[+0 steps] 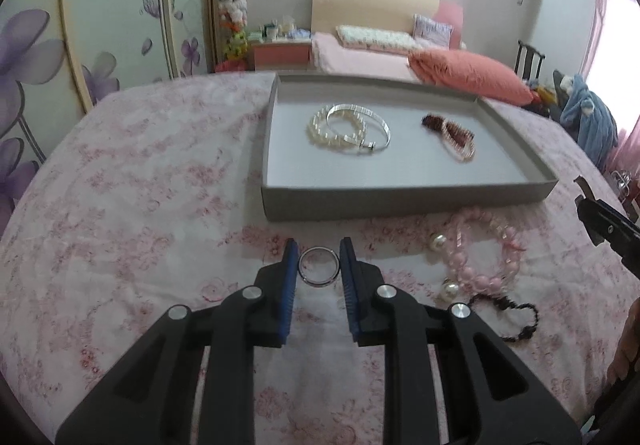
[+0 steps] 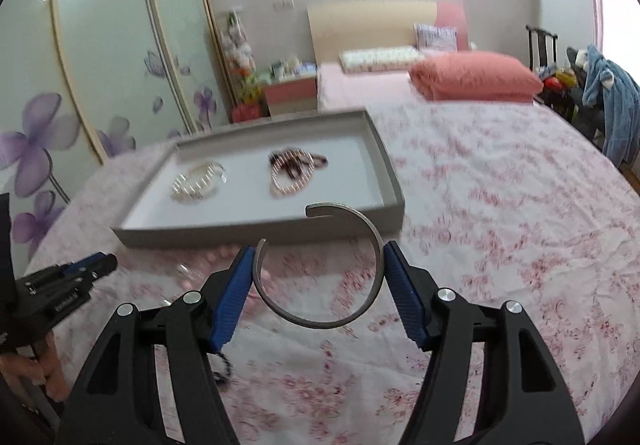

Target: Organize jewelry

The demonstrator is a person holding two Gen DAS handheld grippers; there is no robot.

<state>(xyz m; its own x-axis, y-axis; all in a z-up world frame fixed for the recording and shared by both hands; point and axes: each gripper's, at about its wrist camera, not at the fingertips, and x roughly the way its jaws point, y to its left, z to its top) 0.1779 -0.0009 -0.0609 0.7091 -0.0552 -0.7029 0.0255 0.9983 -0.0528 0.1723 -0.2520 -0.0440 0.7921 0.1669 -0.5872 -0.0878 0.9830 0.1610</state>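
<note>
A: Here, what do the left tongs (image 1: 319,259) carry?
B: A small silver ring (image 1: 319,267), clamped between the blue pads above the floral bedspread (image 1: 132,181), short of the grey tray (image 1: 404,198).
A: And the right tongs (image 2: 320,265)?
B: Closed on an open silver cuff bangle (image 2: 320,265), near the tray's front wall; pearl bracelets (image 1: 336,129) and a beaded one (image 1: 456,137) lie inside, pink beads (image 1: 480,257) outside.

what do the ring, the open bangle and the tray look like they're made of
Ring: likely polished metal, a silvery band with bright glints.
Open bangle: likely brushed metal, a thin, dull grey band that keeps its curve.
Tray: probably cardboard, with matte grey, thin, flat walls and sharp folded corners.
</note>
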